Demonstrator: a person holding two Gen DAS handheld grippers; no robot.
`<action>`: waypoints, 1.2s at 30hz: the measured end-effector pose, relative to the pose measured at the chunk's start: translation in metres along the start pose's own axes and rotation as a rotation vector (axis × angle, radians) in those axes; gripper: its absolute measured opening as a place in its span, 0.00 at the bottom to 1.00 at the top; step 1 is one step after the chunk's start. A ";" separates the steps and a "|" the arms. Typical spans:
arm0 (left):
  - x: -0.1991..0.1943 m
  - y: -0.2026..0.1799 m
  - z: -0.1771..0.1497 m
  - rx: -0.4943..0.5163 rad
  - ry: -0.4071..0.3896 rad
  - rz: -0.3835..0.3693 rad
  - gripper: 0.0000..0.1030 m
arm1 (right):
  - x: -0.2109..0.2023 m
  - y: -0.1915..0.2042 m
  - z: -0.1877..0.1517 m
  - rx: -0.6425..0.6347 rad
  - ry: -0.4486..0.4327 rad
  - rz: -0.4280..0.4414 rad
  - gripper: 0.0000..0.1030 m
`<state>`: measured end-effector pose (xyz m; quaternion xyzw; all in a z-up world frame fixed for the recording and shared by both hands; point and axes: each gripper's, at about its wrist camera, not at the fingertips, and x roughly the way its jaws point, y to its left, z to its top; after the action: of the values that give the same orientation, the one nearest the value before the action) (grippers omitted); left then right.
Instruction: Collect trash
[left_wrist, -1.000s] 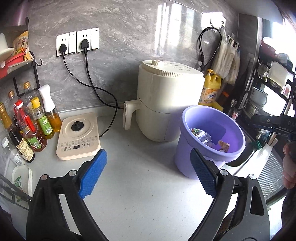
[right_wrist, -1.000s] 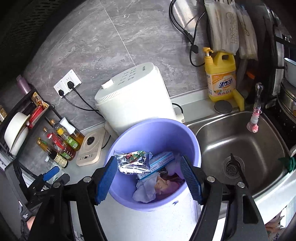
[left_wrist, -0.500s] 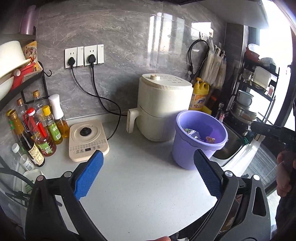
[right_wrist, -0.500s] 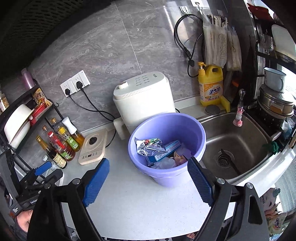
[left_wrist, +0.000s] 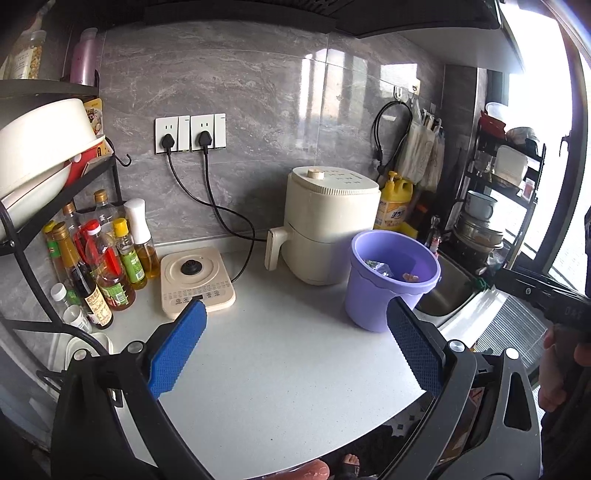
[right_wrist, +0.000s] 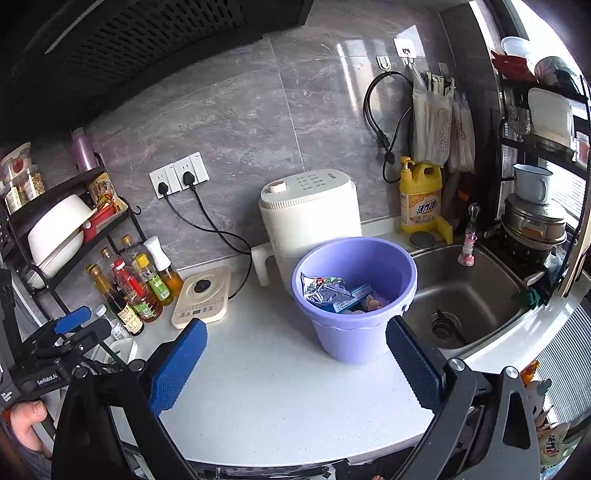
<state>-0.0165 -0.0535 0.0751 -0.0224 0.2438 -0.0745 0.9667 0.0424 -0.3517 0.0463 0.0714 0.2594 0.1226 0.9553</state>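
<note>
right wrist alone shows the sink (right_wrist: 476, 291) drain

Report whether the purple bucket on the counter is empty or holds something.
Not empty. The purple bucket stands upright with wrappers and a blue carton inside, well below the rim.
</note>
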 end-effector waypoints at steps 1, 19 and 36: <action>-0.003 0.000 -0.001 0.005 -0.003 0.001 0.94 | -0.004 0.003 -0.003 -0.003 -0.001 0.001 0.92; -0.025 0.016 -0.006 -0.036 -0.043 0.024 0.94 | -0.021 0.023 -0.023 -0.017 0.001 0.013 0.92; -0.034 0.030 -0.011 -0.052 -0.043 0.039 0.94 | -0.019 0.044 -0.027 -0.045 0.006 0.029 0.92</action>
<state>-0.0472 -0.0187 0.0793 -0.0442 0.2252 -0.0489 0.9721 0.0046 -0.3130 0.0411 0.0532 0.2585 0.1427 0.9539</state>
